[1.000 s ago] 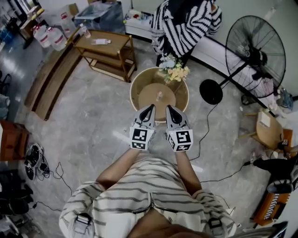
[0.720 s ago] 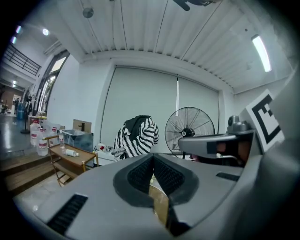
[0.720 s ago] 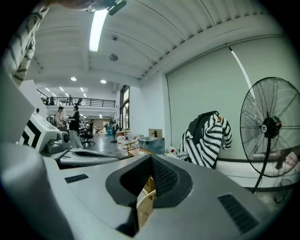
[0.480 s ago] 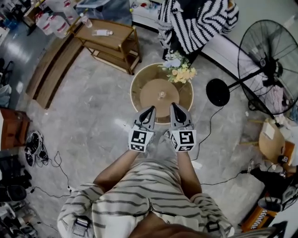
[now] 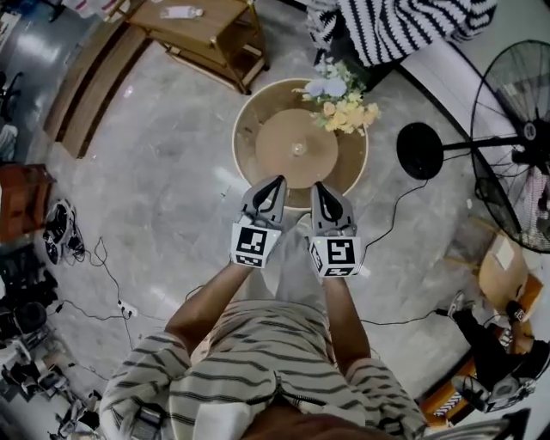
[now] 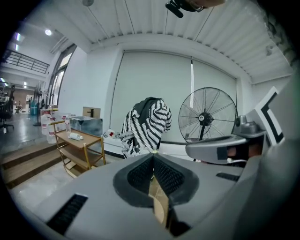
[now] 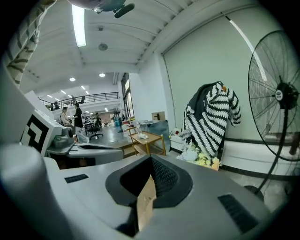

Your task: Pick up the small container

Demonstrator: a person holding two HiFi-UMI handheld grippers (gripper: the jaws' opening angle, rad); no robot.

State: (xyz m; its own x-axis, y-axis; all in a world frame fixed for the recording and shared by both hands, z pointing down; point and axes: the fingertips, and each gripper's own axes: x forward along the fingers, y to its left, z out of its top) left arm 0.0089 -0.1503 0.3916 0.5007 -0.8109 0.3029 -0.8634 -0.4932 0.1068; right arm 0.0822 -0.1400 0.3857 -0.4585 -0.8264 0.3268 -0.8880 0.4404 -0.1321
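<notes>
The small container is a tiny pale object at the centre of the round wooden table in the head view. My left gripper and right gripper are held side by side just short of the table's near rim, both pointing at it. Each is shut to a point with nothing between its fingers. In the left gripper view, the left gripper shows closed ribbed pads. The right gripper looks the same in the right gripper view. Neither gripper view shows the container.
A bunch of flowers stands at the table's far right rim. Beyond are a wooden shelf cart, a striped garment and a floor fan with its round base. Cables lie on the floor at left.
Both grippers have moved forward and down toward the round table, which now sits closer in the head view. Both stayed shut.
</notes>
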